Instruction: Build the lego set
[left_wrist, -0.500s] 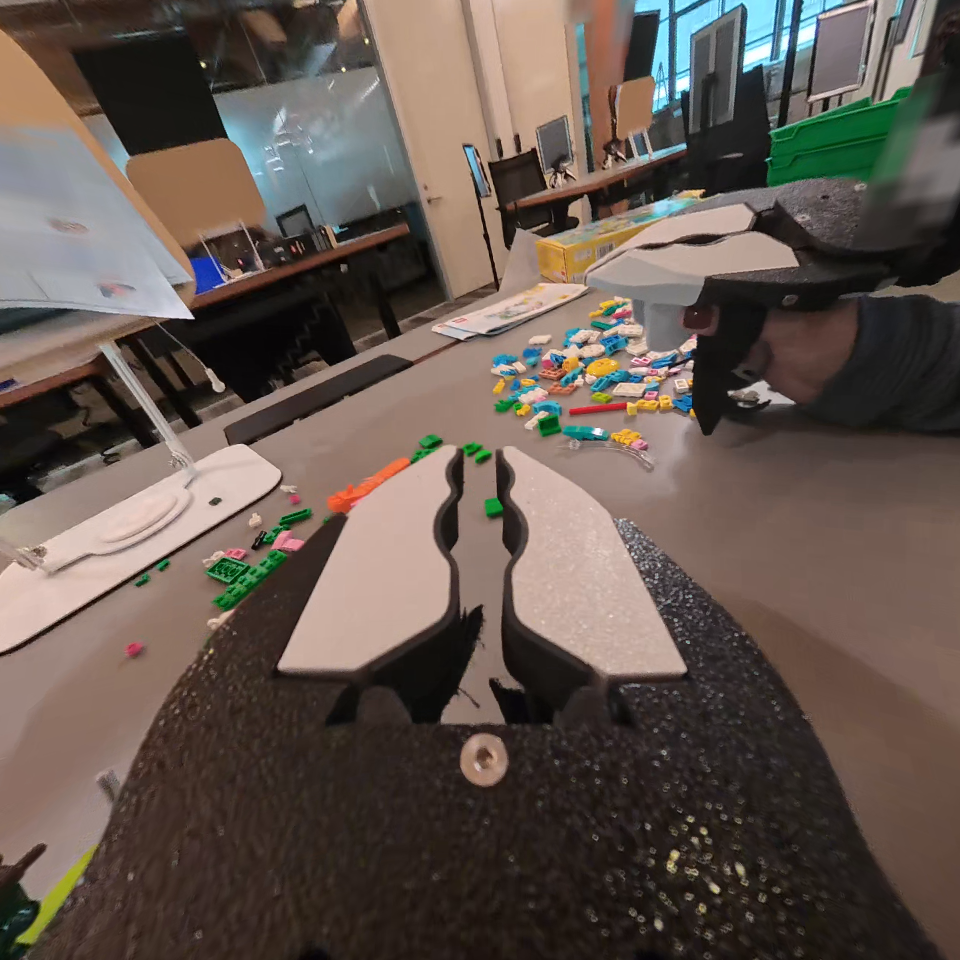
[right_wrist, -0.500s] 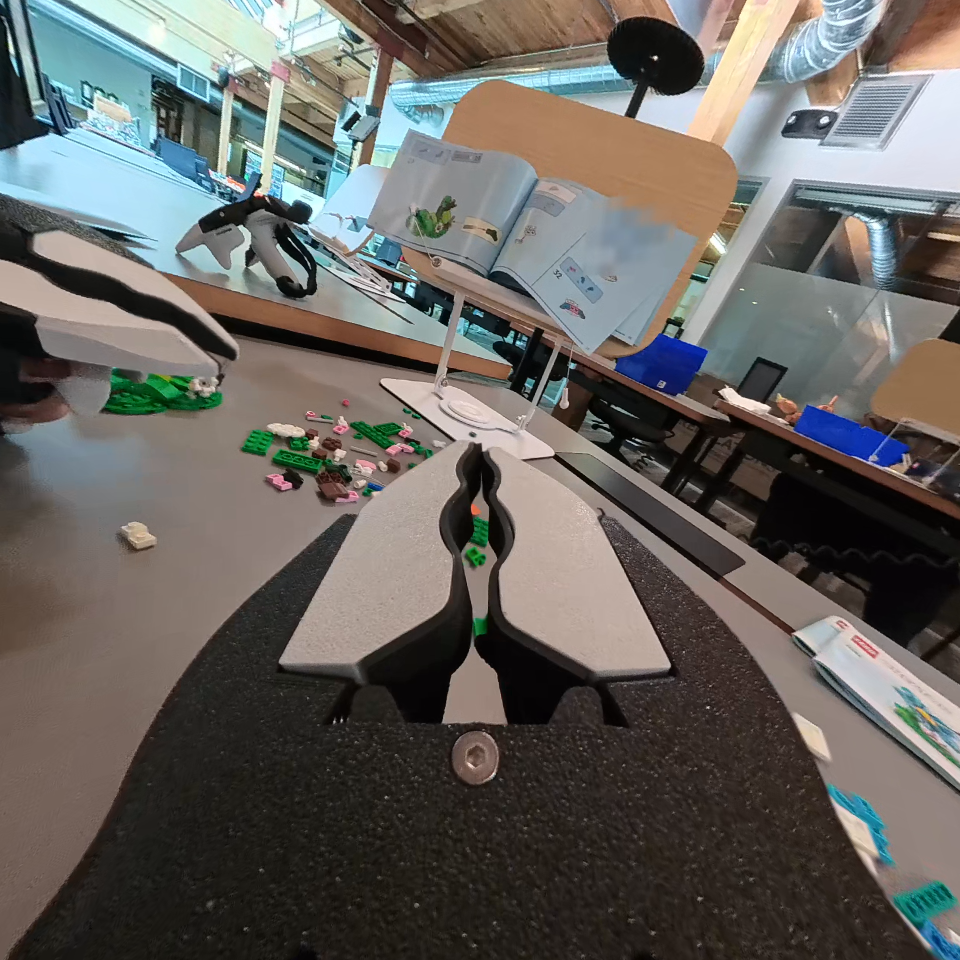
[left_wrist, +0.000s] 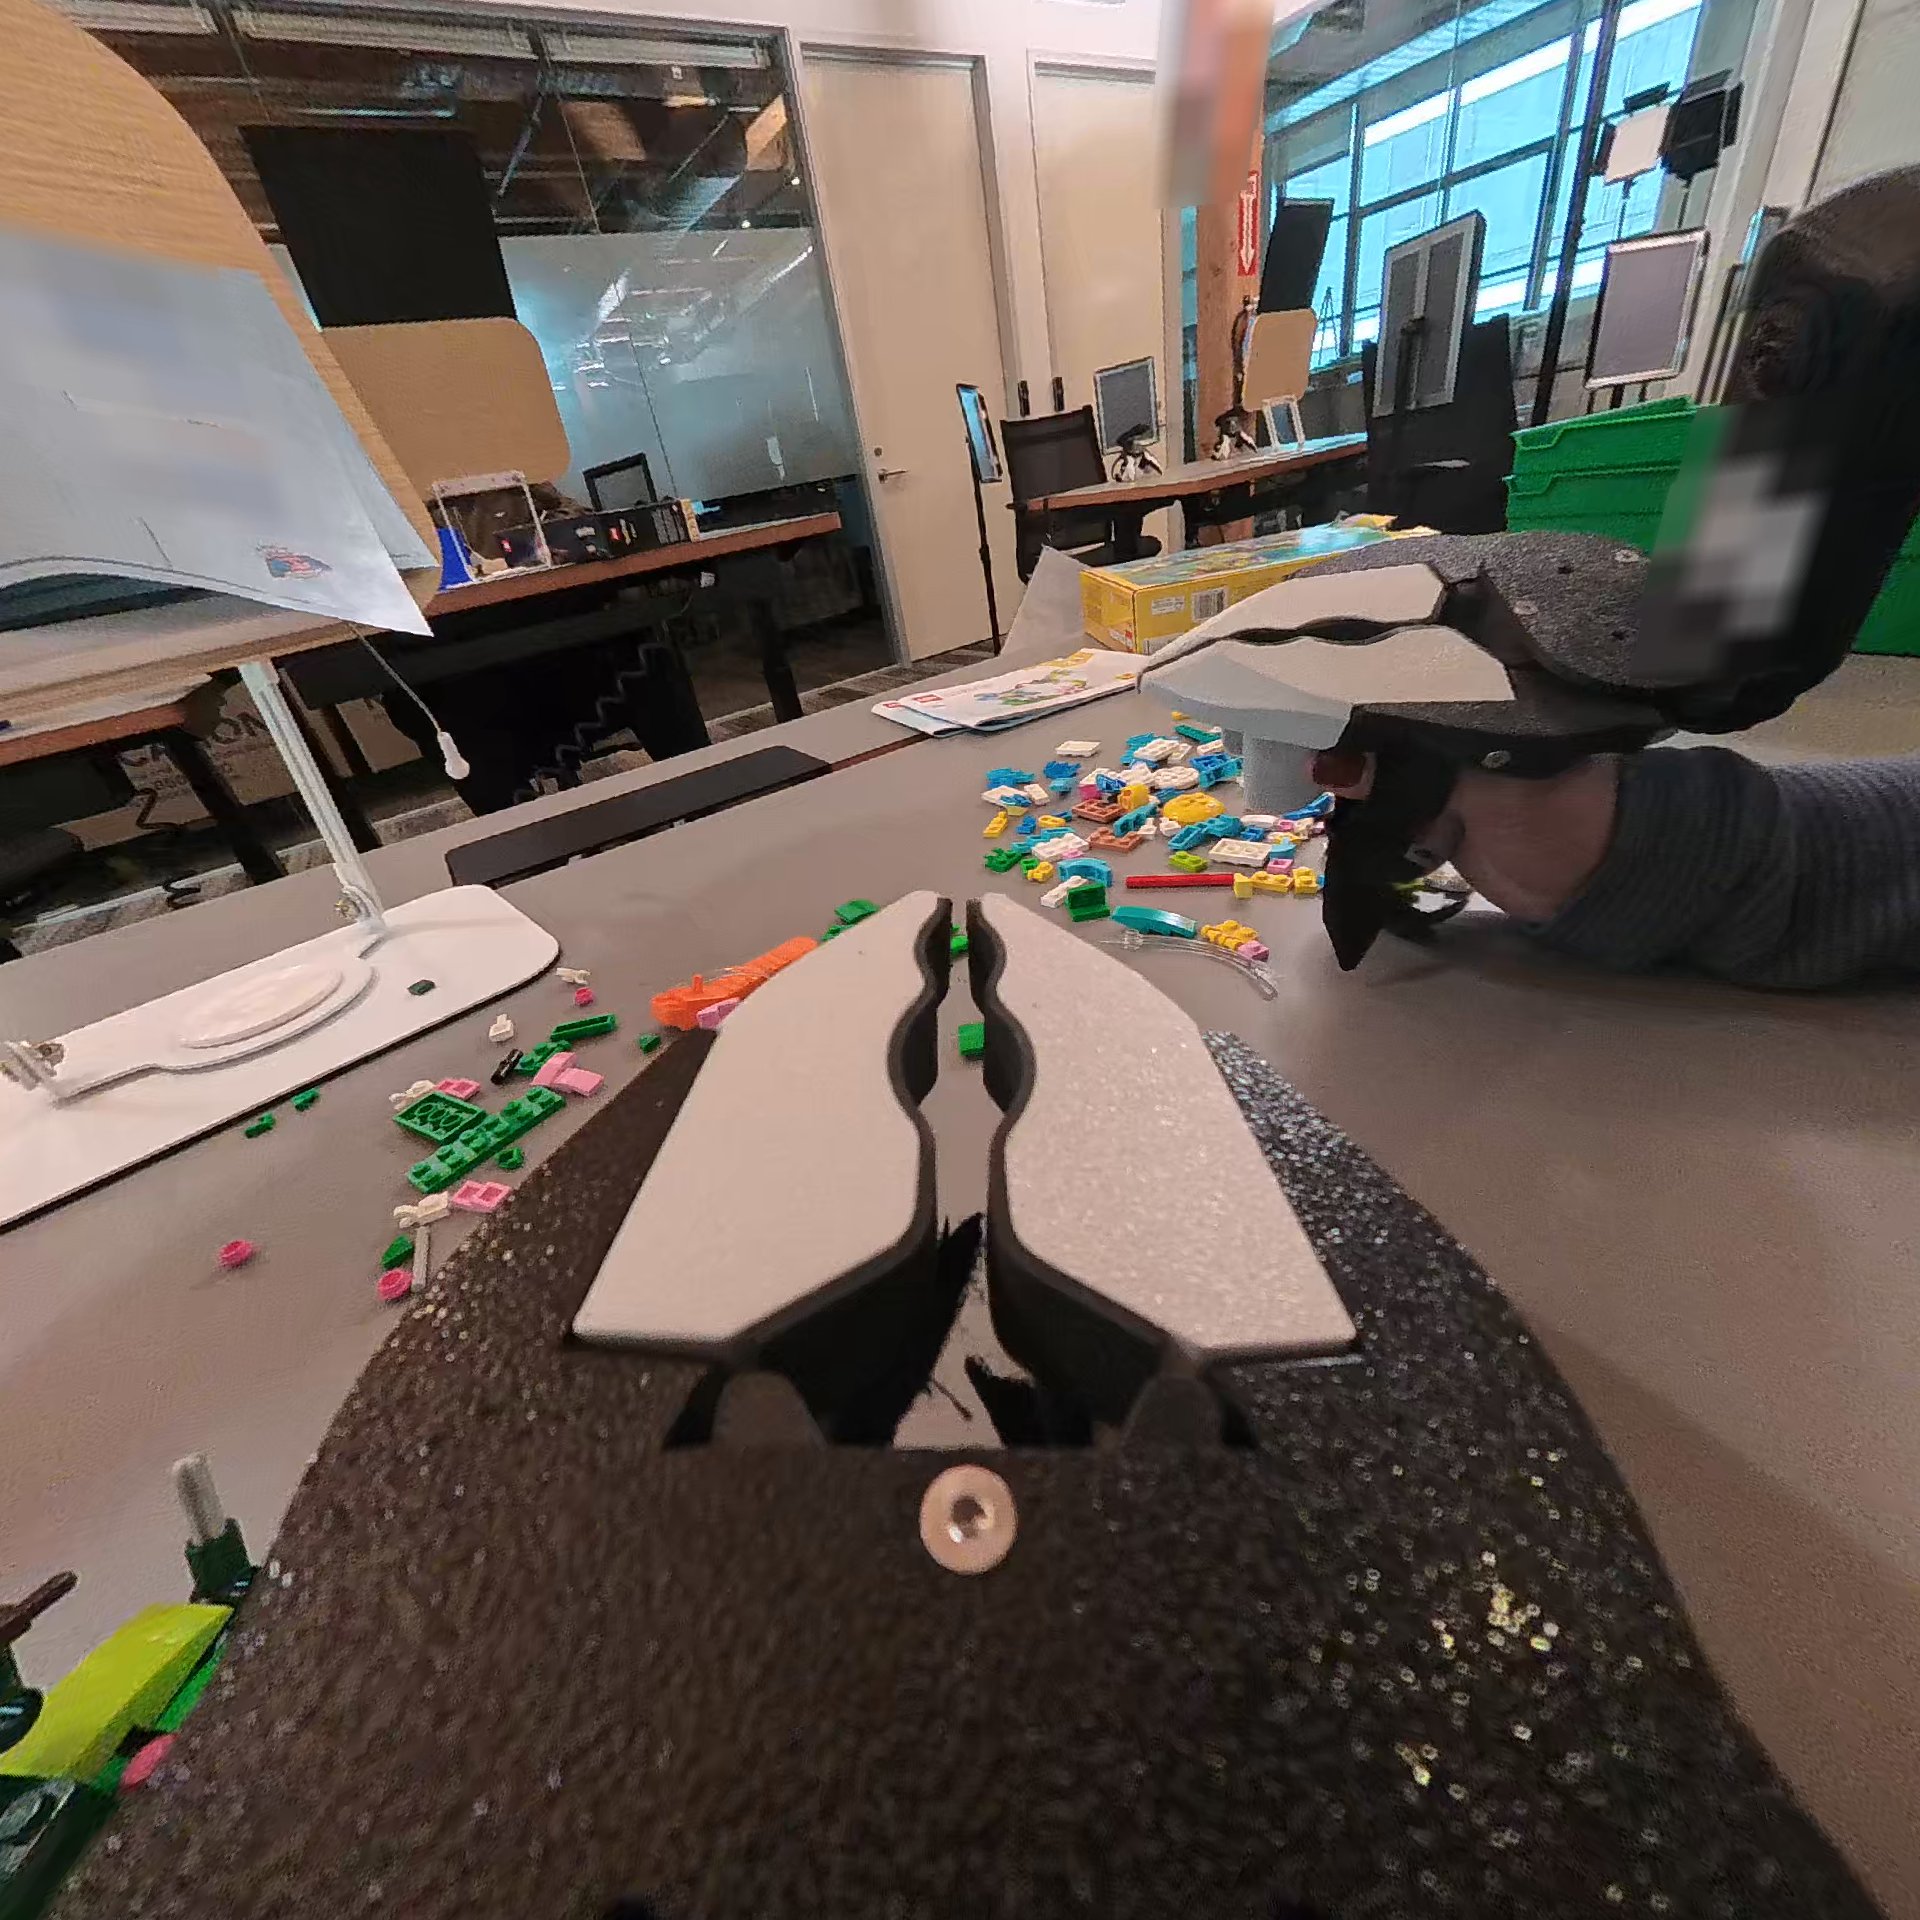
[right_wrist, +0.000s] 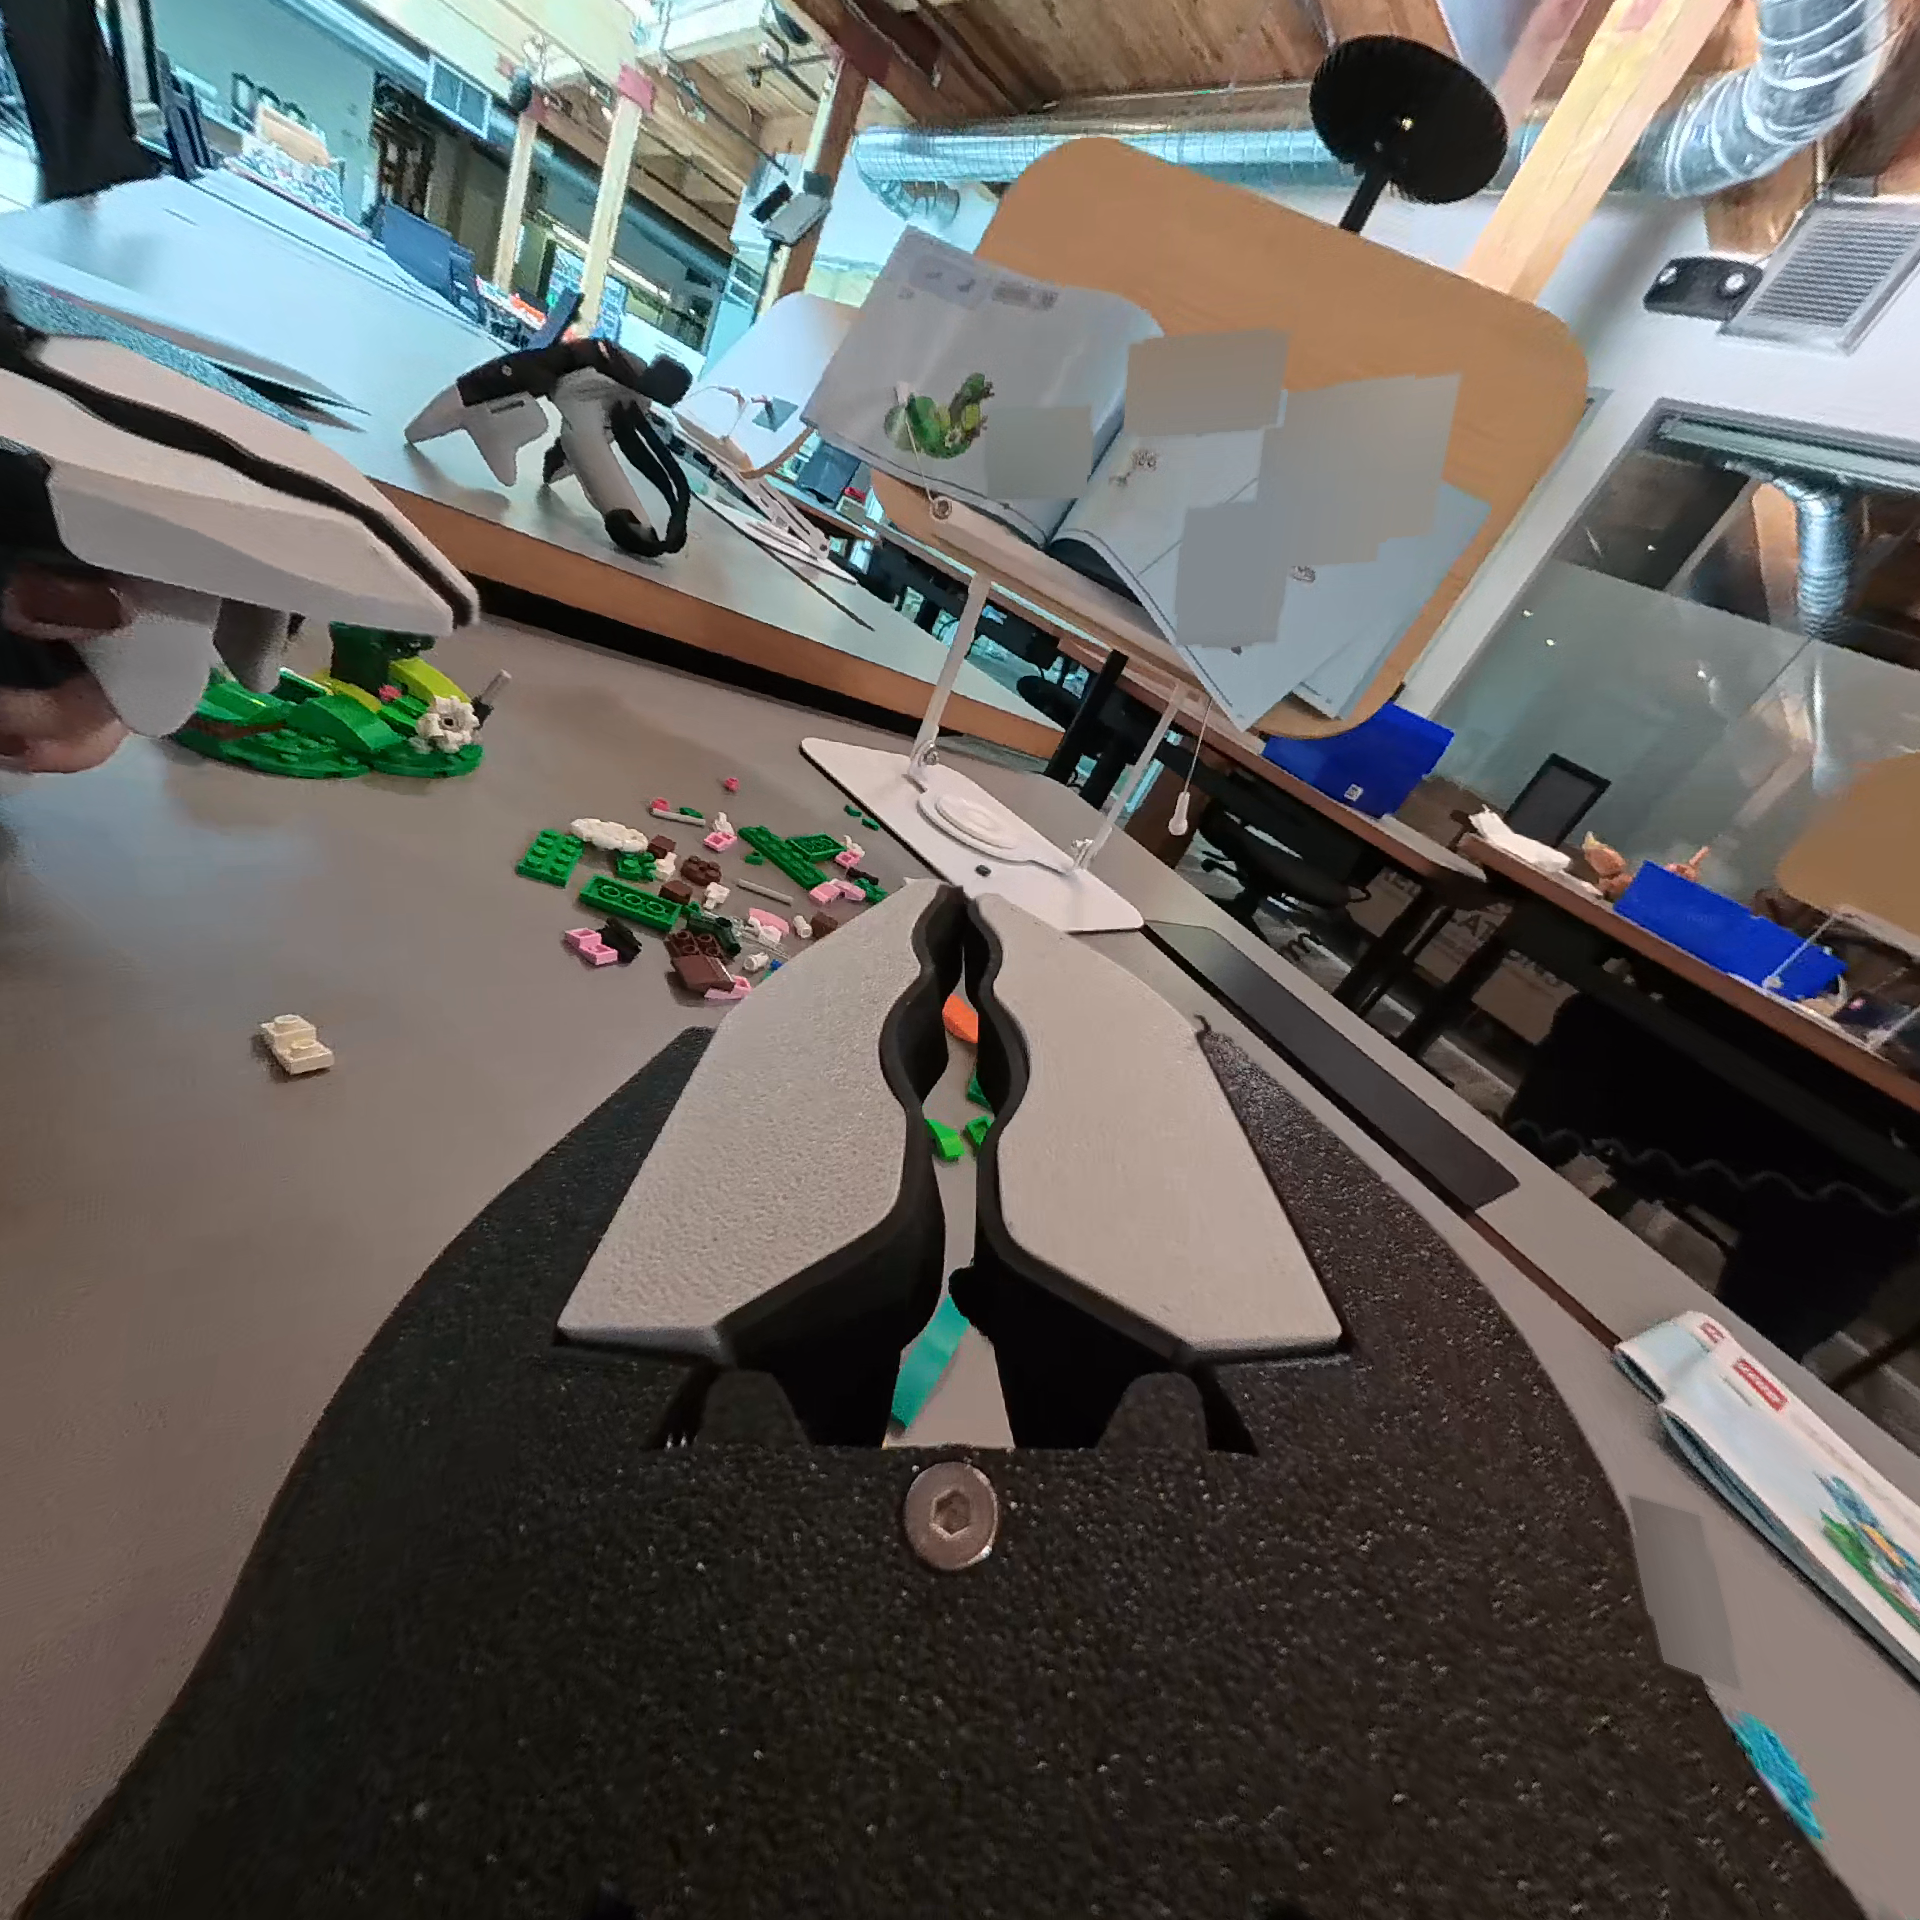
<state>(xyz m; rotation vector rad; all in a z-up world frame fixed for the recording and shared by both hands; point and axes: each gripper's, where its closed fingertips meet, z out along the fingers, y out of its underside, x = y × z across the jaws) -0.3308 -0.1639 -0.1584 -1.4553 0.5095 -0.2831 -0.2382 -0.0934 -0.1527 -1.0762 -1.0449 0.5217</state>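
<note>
My left gripper (left_wrist: 958, 906) is shut and empty, low over the grey table (left_wrist: 1558, 1195), pointing past an orange piece (left_wrist: 727, 982) and a pile of green and pink bricks (left_wrist: 488, 1122). My right gripper (right_wrist: 961, 902) is shut and empty; it also shows in the left wrist view (left_wrist: 1153, 681), above a pile of blue, white and yellow bricks (left_wrist: 1143, 821). The part-built green model (right_wrist: 332, 727) with a white flower stands at the far left, under my left gripper (right_wrist: 457, 613); its edge shows in the left wrist view (left_wrist: 104, 1683). A green, brown and pink brick pile (right_wrist: 707, 894) lies ahead.
An open instruction book (right_wrist: 1039, 436) rests on a white stand (right_wrist: 977, 821) at the table's far edge. A cream piece (right_wrist: 298, 1044) lies alone. A booklet (right_wrist: 1787, 1455) and a yellow box (left_wrist: 1226, 592) lie to the side. A spare gripper (right_wrist: 561, 416) sits on the neighbouring table. Some 12 centimetres of space lies between my two pairs of fingers.
My right gripper has rolled and swung left, so the green model shows larger. My left gripper has drawn back a little, bringing the model's edge into view. Both stay shut.
</note>
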